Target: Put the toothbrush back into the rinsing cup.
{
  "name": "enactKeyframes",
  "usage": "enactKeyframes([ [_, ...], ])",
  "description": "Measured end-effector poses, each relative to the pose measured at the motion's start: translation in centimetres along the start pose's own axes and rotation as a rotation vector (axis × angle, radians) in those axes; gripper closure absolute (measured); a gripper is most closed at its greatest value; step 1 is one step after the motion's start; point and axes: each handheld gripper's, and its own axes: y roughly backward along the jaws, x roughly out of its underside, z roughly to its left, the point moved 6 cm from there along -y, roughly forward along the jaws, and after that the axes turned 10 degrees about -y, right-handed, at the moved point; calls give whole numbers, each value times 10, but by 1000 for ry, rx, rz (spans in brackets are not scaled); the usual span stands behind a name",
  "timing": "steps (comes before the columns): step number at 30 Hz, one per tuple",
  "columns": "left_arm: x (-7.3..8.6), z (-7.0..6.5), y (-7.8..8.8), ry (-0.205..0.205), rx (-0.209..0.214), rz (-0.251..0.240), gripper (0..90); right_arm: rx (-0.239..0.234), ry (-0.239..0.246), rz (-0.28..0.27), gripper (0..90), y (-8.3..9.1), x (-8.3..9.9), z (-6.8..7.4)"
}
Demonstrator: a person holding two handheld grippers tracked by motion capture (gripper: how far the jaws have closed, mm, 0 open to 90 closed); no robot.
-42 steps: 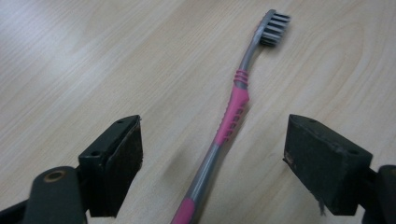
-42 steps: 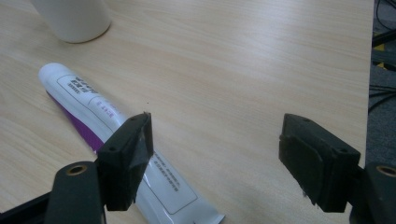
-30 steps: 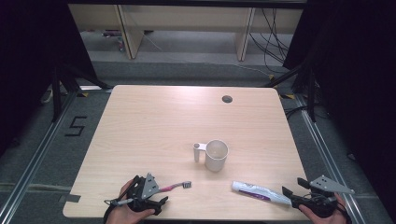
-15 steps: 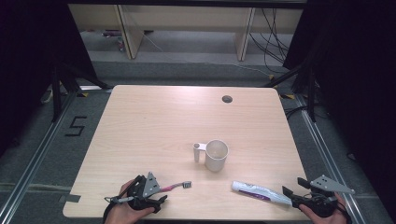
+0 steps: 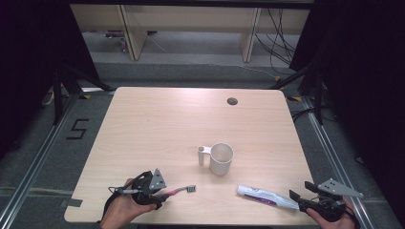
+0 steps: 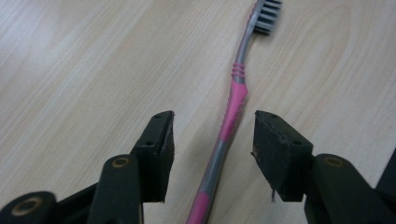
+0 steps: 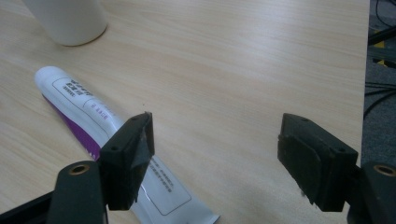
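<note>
left gripper (image 6: 210,140) closing, half-open | straddles slim pink-grey toothbrush (image 6: 233,100) | unheld

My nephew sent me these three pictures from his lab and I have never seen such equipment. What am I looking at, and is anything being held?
A person sits at a pale wooden table, holding hand-operated tongs in each hand. The high view looks down from above; the other two come from cameras riding on each pair of tongs, looking along its black jaws.

On the table lie a pink and grey toothbrush, a white mug with a handle and a white and purple toothpaste tube.

The left tongs have just been closing around the toothbrush handle, but gaps remain on both sides, so nothing is gripped yet. The right tongs stand open beside the tube's flat end, holding nothing.
</note>
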Motion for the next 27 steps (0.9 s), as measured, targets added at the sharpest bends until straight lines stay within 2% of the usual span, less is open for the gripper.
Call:
enactKeyframes([
  [2, -2, 1, 0, -1, 15, 16, 522, -8, 5, -1, 279, 0, 0, 0],
  [6, -3, 6, 0, 0, 17, 54, 570, -3, 4, 0, 279, -1, 0, 0],
  [8, -3, 6, 0, -7, 38, 76, 591, -6, -7, -2, 279, 0, 0, 1],
  [10, -3, 4, -2, -45, 58, 103, 624, -5, 2, 0, 279, -1, 0, 1],
  [11, -3, 3, -4, -51, 69, 106, 624, -5, 2, 0, 278, -1, 0, 1],
  [12, -2, 1, -7, -67, 85, 131, 648, -25, -38, -14, 279, -3, 0, 5],
  [17, -1, 2, -12, -87, 91, 172, 708, -33, -53, 2, 278, -2, 2, 7],
  [18, -1, 2, -14, -100, 105, 186, 726, -22, -35, -17, 278, -4, 0, 5],
  [19, -1, 2, -14, -100, 105, 186, 735, -22, -35, -17, 278, -4, 0, 5],
  [20, -1, 2, -14, -103, 106, 187, 735, -12, 4, -5, 278, -2, -1, 2],
  [21, -2, 1, -15, -96, 119, 204, 747, -31, -8, 7, 278, -3, 1, 4],
  [23, -3, 0, -15, -81, 131, 213, 753, -32, -8, 8, 278, -3, 1, 4],
  [24, -4, 2, -16, -93, 136, 225, 763, -16, 4, 4, 278, -3, 0, 3],
  [25, -5, 1, -16, -78, 142, 234, 786, -35, -36, 2, 278, -4, 1, 7],
  [27, -7, 2, -17, -98, 162, 270, 793, -39, -40, 18, 278, -4, 2, 8],
])
